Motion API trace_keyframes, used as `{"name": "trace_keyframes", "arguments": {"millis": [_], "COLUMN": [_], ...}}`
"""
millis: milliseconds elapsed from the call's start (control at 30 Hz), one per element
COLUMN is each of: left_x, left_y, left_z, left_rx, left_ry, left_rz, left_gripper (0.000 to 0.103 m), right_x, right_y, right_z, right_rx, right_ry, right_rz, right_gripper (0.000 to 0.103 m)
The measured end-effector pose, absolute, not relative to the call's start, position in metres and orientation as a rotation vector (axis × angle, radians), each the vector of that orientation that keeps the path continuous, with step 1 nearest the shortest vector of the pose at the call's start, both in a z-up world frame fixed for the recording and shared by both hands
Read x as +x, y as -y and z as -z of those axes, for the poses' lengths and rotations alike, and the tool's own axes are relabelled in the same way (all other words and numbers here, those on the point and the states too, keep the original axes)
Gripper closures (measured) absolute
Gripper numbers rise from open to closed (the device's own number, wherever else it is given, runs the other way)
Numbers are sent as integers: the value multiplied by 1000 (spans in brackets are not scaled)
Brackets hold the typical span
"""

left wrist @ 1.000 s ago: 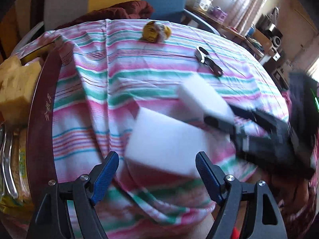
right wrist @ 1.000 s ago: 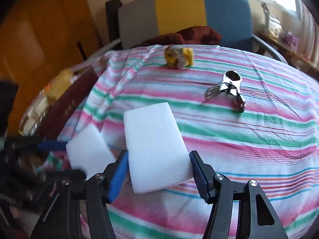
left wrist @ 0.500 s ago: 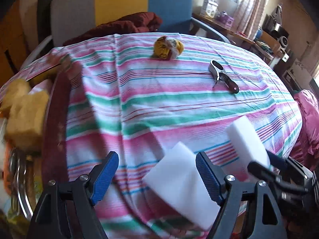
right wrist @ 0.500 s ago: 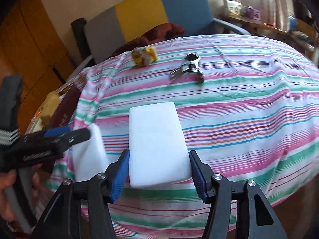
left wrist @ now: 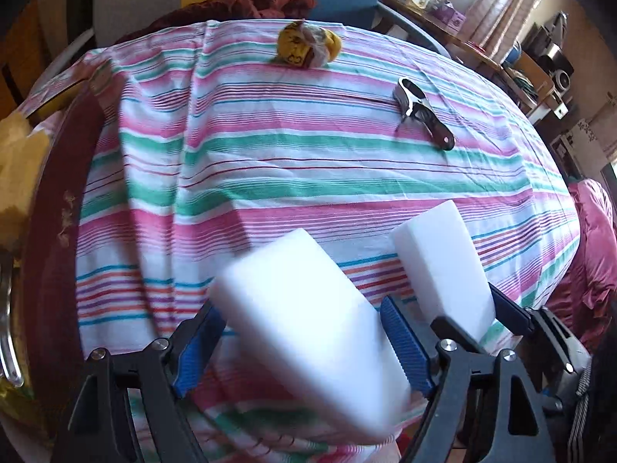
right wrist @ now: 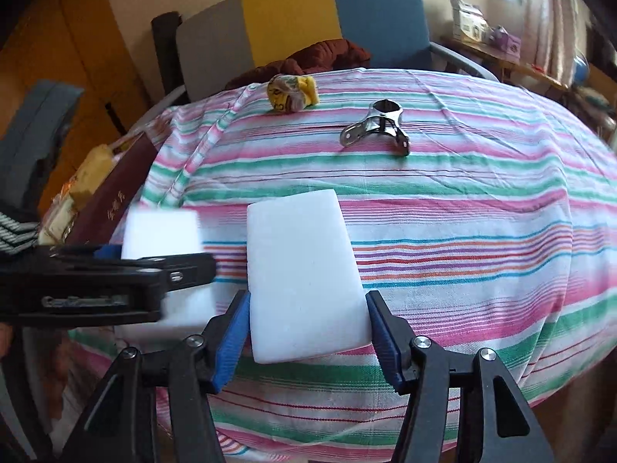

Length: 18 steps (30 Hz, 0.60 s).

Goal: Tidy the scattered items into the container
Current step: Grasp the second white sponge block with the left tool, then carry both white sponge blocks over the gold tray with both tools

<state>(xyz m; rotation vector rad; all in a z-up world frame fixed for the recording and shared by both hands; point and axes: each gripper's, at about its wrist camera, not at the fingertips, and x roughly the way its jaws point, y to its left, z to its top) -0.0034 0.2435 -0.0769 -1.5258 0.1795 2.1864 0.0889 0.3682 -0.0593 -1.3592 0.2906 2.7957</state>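
Observation:
My right gripper (right wrist: 306, 324) is shut on a white foam block (right wrist: 300, 274), held over the striped tablecloth (right wrist: 462, 208). A second white block (left wrist: 308, 308), blurred and tilted, lies between the fingers of my left gripper (left wrist: 302, 332), which stand wide. The right gripper's block (left wrist: 443, 266) shows just right of it. The left gripper (right wrist: 185, 266) crosses the right wrist view with its block (right wrist: 160, 231). A maroon container (left wrist: 50, 231) with yellow sponges (left wrist: 19, 173) inside sits at the table's left. A yellow crumpled packet (left wrist: 304, 48) and a metal tool (left wrist: 422, 114) lie at the far side.
A chair with a grey, yellow and blue back (right wrist: 289, 19) stands behind the table, dark red cloth (right wrist: 320, 54) on its seat. A cluttered desk (right wrist: 482, 34) is at the back right. Both grippers hover at the table's near edge.
The left gripper's block, beside its right finger half a second ago, now sits between the fingers at unchanged spacing. The right gripper keeps its block and has swung beside the left.

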Motion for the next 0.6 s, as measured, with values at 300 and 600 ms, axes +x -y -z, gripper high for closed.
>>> {"name": "trace_keyframes", "arguments": {"millis": [300,600], "left_x": [10,13], "left_y": [-240,-178], "left_z": [63,24], "left_rx": [-1347,-1224], "left_ry": [-235,-69], "left_rz": [-2169,-2225], "left_gripper": [60,68], "right_x": [91,80], "right_y": [-372,-342], "right_z": [55,13], "right_rx": [-1344,-1263], "right_ry": [-398,-427], "right_rz": [-2802,-2922], "right_gripper": [44,44]}}
